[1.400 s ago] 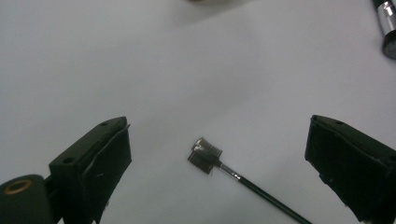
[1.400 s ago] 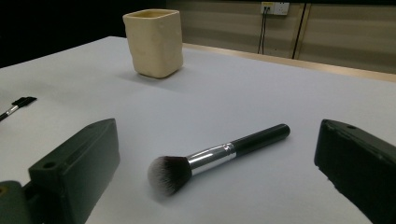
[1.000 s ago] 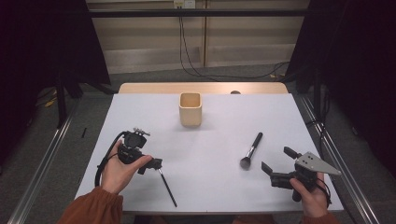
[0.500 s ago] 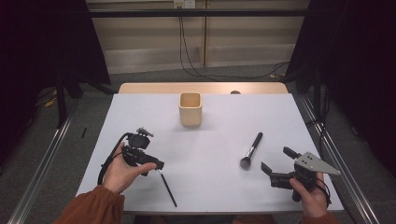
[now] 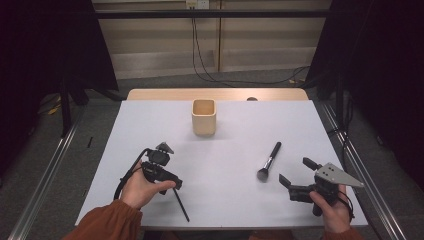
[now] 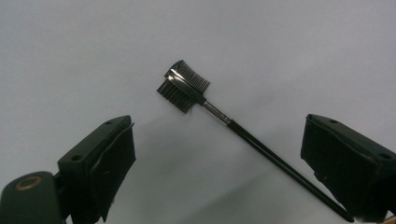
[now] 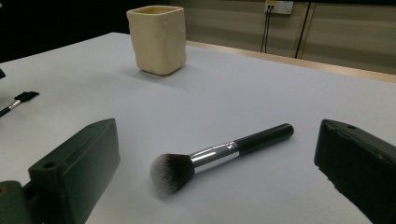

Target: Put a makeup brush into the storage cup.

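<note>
Left hand (image 5: 137,187) held the left gripper (image 5: 175,184) low over the near-left part of the table (image 5: 240,135), tipped downward, jaws wide apart but just been closing a little, nothing pinched between the pads. Right hand (image 5: 327,210) gripped the right gripper (image 5: 295,172) at the table's near-right corner, roughly level, pointing inward over the tabletop, jaws spread wide, nothing clamped. Orange sleeves on both forearms.

My jaws are black. The brow brush (image 6: 187,88) is black, the powder brush (image 7: 219,156) black with a silver ferrule, the cup (image 5: 204,117) cream, the worktop (image 5: 235,150) white.
</note>
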`<state>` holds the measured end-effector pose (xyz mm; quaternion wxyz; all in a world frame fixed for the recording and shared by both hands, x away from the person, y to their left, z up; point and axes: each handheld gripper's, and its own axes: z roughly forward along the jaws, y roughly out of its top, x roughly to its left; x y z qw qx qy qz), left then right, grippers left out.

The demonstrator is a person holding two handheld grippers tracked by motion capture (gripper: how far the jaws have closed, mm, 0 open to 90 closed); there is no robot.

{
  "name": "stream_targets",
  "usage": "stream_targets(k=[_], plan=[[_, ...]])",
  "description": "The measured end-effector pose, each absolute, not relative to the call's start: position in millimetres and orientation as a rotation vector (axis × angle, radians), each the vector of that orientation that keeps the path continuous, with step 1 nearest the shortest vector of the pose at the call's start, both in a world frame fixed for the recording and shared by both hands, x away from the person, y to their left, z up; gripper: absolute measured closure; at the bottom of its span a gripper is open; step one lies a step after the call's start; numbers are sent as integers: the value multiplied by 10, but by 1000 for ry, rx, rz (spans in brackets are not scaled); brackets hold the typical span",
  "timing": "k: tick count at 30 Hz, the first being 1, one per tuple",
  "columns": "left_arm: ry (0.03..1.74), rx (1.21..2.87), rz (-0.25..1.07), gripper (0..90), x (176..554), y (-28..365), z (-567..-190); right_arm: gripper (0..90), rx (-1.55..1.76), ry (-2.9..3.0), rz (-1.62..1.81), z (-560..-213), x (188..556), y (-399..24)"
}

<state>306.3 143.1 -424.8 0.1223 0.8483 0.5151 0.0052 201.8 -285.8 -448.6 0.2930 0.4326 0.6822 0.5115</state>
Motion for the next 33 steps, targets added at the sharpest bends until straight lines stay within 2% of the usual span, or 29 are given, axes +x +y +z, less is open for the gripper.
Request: stream_targets(k=[7,16,28,33], plan=[[1577,2497,-46,165,3091,1414,-4329,0,1154,1820,1362,-4489,2017,-2862],[1619,2511,-80,167,3119,1342,-4422,0,1156,1820,1365,-4489,2020,-2853],[1573,2545,-60,193,3123,1337,-4468,0,1156,1825,1368,-4490,2023,-2853],[1625,2580,-26,198,3139,1255,-4478,0,1156,1828,1369,-4491,2022,-2851]])
